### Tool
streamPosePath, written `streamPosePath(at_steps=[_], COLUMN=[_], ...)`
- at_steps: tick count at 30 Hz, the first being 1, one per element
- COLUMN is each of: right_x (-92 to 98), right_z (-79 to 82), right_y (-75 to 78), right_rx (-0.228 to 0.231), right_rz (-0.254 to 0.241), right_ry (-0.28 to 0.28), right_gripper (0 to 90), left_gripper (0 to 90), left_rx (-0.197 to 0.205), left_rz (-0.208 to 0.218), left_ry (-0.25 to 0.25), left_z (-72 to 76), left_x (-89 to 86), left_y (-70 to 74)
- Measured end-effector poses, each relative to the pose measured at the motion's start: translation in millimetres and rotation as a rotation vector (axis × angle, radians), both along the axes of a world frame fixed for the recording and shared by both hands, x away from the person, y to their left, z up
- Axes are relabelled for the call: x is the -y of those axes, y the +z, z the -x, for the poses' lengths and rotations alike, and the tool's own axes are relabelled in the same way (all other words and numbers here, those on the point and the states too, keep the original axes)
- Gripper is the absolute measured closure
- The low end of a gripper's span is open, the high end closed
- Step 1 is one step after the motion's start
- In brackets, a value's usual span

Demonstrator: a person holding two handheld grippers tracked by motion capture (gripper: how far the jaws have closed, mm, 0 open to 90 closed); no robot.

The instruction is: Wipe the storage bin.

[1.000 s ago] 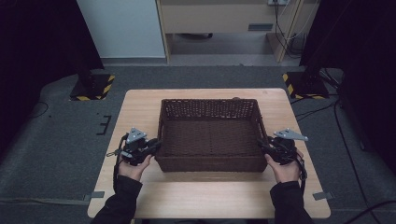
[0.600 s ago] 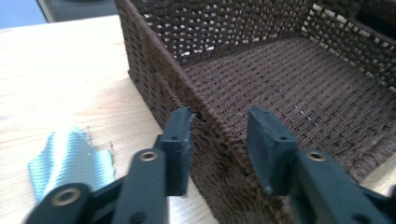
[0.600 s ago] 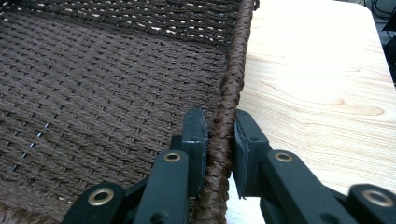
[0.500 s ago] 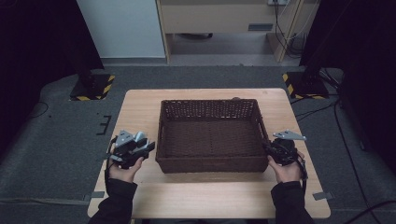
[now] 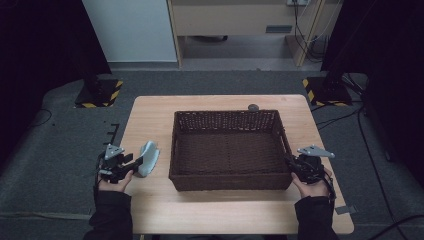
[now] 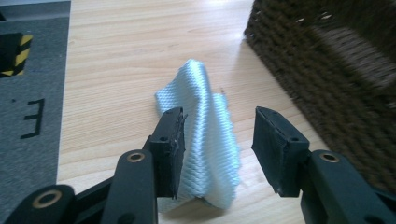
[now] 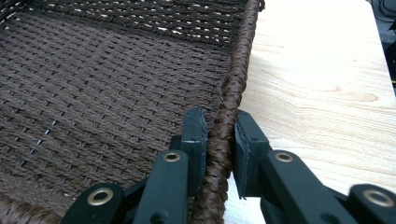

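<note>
- High view: the left claw [image 5: 134,162] has pulled away from the left wall of the woven basket [image 5: 227,186], where it sat a second ago, and now lies out on the surface [image 5: 150,115] to the basket's left. A pale blue cloth [image 5: 148,158] lies crumpled between that claw and the basket, close to the left wall but outside it. The right claw [image 5: 291,163] sits at the basket's right rim, much as before.
- Left gripper view: the jaws have just been opening and stand apart. The cloth [image 6: 205,135] rises between them, brushing the left pad, but is not pinched. I judge the cloth freshly let go or about to be taken; it is not yet in the basket.
- Right gripper view: the right claw [image 7: 219,140] is clamped on the basket's braided rim [image 7: 233,88], one pad inside and one outside, likely steadying the basket.
</note>
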State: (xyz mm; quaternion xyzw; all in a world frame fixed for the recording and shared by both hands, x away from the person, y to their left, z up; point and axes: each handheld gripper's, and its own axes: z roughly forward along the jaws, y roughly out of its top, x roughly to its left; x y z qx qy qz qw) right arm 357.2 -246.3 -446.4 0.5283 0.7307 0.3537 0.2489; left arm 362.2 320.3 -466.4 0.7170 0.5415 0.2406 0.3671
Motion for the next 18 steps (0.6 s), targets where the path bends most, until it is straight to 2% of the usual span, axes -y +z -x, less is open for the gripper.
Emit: streamPosePath(at_steps=[3, 4, 10, 13, 15, 18], right_x=[1.1, 2.0, 0.7, -0.8, -2.0, -3.2], right_z=[-0.2, -0.1, -5.6, -12.2, -16.5, -21.0], right_y=[-0.4, 0.0, 6.6, 8.1, 8.4, 5.3], right_rx=[0.007, 0.013, 0.082, 0.084, 0.087, 0.067], right_rz=[-0.009, -0.021, -0.043, -0.049, -0.043, -0.034], right_ry=[0.001, 0.0, 0.005, 0.008, 0.004, -0.001], right_gripper=[72.8, 68.9, 54.4, 52.9, 52.7, 52.8], left_gripper=[52.6, 52.6, 55.2, 59.7, 63.2, 72.0], left_rx=[0.004, -0.002, -0.031, -0.054, -0.081, -0.101], left_rz=[-0.012, -0.02, -0.055, -0.065, -0.068, -0.074], left_ry=[-0.001, -0.001, -0.009, -0.01, -0.029, -0.05], left_z=[-3.7, -5.7, -20.9, -26.9, -30.9, -34.1], left_x=[0.1, -0.3, 1.8, 3.2, 5.6, 9.2], left_y=[-2.8, -3.9, -14.2, -18.8, -22.9, -26.2])
